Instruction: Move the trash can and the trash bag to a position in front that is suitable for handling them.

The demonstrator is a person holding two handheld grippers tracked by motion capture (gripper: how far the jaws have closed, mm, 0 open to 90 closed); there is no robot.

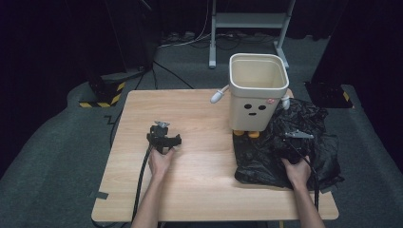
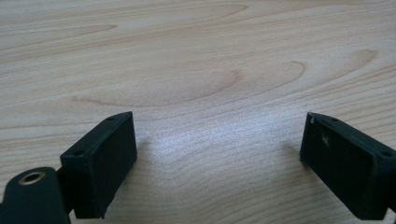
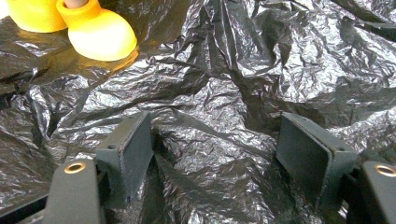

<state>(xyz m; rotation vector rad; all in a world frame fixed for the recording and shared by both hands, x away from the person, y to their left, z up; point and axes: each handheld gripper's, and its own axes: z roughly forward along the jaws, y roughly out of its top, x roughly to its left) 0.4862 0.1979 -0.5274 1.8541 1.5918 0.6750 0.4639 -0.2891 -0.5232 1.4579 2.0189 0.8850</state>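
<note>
The right gripper point(image 1: 293, 142) rests on the black bag point(image 1: 309, 128) at the right side of the table point(image 1: 199, 190), the person's right hand point(image 1: 297, 171) behind it. In the right gripper view its jaws stand spread, their tips down on the crinkled plastic with a stretch of wrinkled film lying between them; the pads do not press on any fold, so nothing is pinched. Beyond the jaws in that view, at upper left, the bag runs under the two yellow feet point(image 3: 95, 32) of the bin point(image 1: 256, 90). From above, the bin is a cream, square-mouthed tub with a drawn face on its front and small arms at its sides; it stands upright at the far right of the table, its feet on the bag's near-left part, while the rest of the bag lies crumpled to the right of it and toward the person. Well apart, at the table's left-middle, the left gripper point(image 1: 164, 137) sits over bare wood, held by the left hand point(image 1: 160, 161). In the left gripper view its jaws are spread too, with just wood grain between them.
</note>
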